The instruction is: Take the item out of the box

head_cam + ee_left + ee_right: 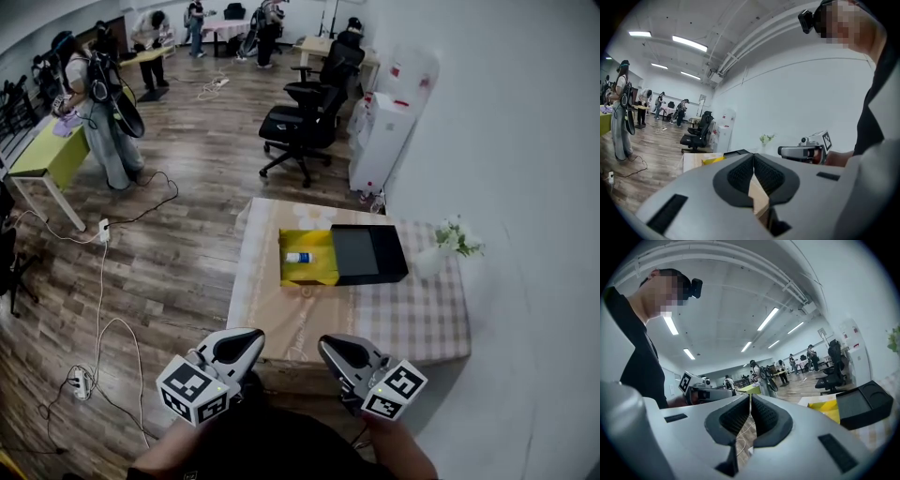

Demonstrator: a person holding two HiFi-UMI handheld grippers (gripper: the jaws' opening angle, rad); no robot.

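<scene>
- The item (298, 257), seemingly a small white-and-blue bottle, lies on its side in the open yellow box (310, 274), well ahead of both grippers, with its long axis crosswise to them.
- Left gripper (247, 339) and right gripper (330, 347) are held side by side, roughly level, jaws together and empty.

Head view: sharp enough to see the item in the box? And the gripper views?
Head view: evenly lit and sharp; the small white item visible in the yellow box. Left gripper view: heavy fisheye bending, dark corners. Right gripper view: the same, with bright ceiling lights.
</scene>
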